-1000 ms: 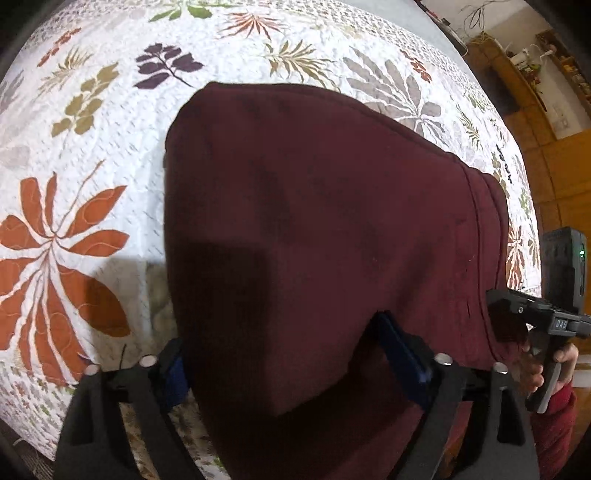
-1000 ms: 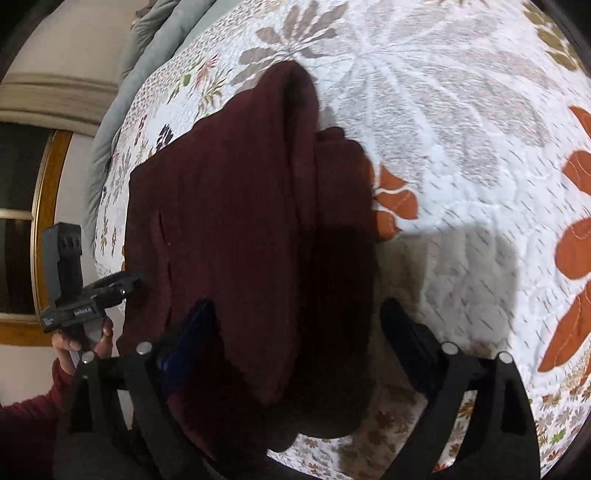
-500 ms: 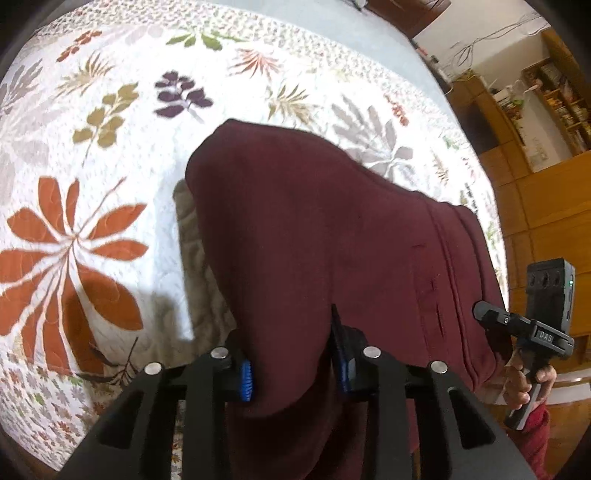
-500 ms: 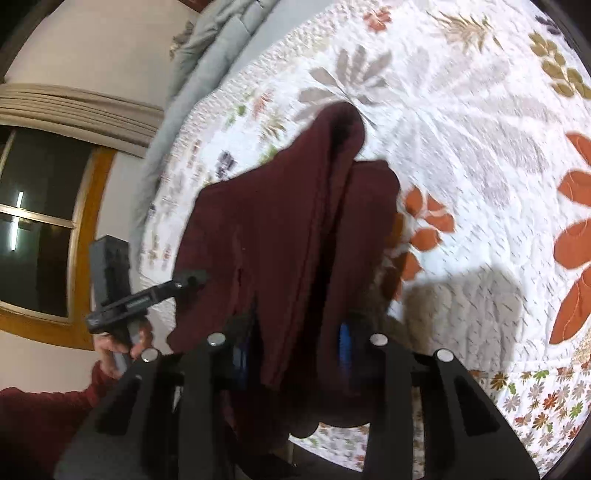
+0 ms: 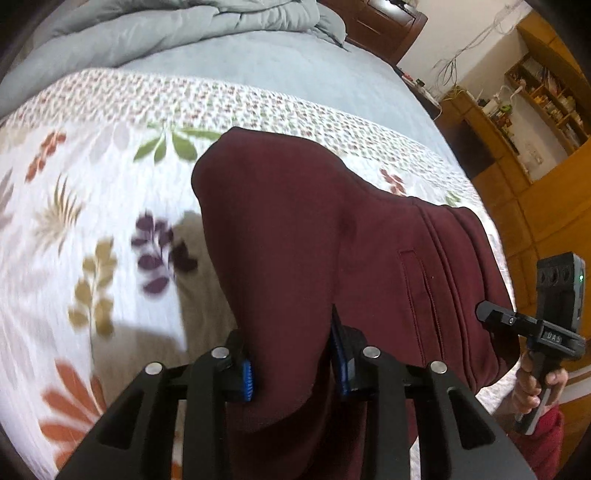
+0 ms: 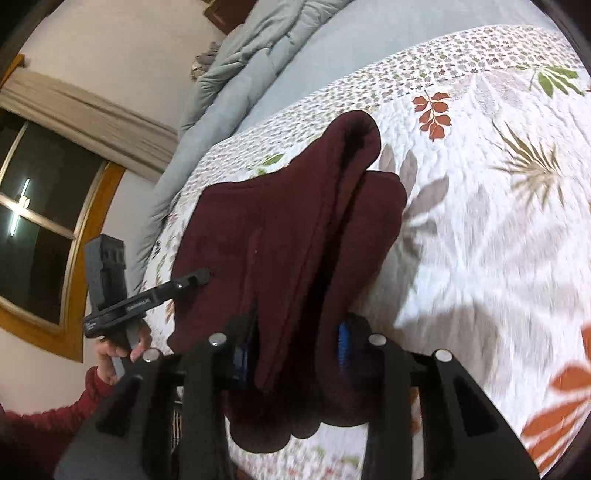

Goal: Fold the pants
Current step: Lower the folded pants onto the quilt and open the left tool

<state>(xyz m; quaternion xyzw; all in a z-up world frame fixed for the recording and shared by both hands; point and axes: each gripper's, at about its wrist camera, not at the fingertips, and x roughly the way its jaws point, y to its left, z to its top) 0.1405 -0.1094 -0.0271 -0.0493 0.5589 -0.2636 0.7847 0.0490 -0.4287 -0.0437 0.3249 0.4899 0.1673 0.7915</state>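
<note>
Dark maroon pants (image 5: pixel 317 236) lie folded on a leaf-patterned quilt (image 5: pixel 92 206), near end lifted. My left gripper (image 5: pixel 293 363) is shut on a thick bunch of the cloth at the near edge, blue pads pressing both sides. In the right wrist view the same pants (image 6: pixel 280 229) hang up from the quilt (image 6: pixel 498 229), and my right gripper (image 6: pixel 293 360) is shut on layered folds of them. Each view shows the other gripper off to the side: the right one (image 5: pixel 491 314) at the waistband edge, the left one (image 6: pixel 201 275) at the pants' left edge.
A grey-blue duvet (image 5: pixel 166 26) is bunched at the far end of the bed. Wooden cabinets and shelves (image 5: pixel 535 122) stand to the right of the bed. A dark window with a wood frame (image 6: pixel 40 229) lies to the left. A hand in a red sleeve (image 6: pixel 110 354) holds the left gripper.
Both grippers went from wide open around the pants' near edge to shut on the cloth, then rose and moved toward the far end of the bed, carrying the fabric along.
</note>
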